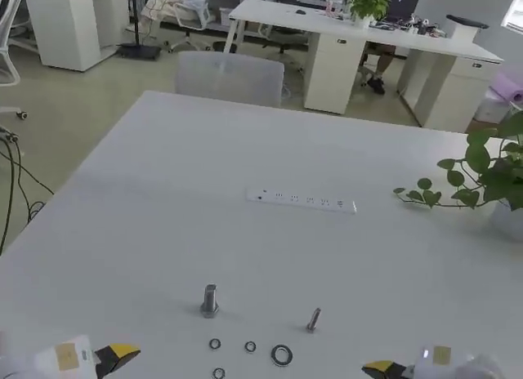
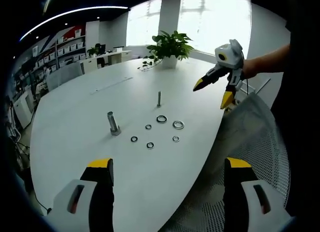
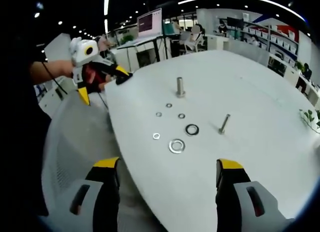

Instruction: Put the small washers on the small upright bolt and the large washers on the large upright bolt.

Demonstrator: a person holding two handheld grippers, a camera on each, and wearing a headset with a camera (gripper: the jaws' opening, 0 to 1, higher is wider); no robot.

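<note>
Jaws spread wide and holding nothing, the left gripper (image 2: 169, 164) and right gripper (image 3: 168, 164) hover at the near edge of the white table (image 1: 163, 191), where small washers (image 2: 150, 145) and large washers (image 2: 178, 124) lie loose beside the large upright bolt (image 1: 210, 300) and small upright bolt (image 1: 314, 319).

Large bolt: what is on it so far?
Nothing: the large bolt stands bare, and six washers lie loose on the table nearby. What is under its base is hidden.
</note>
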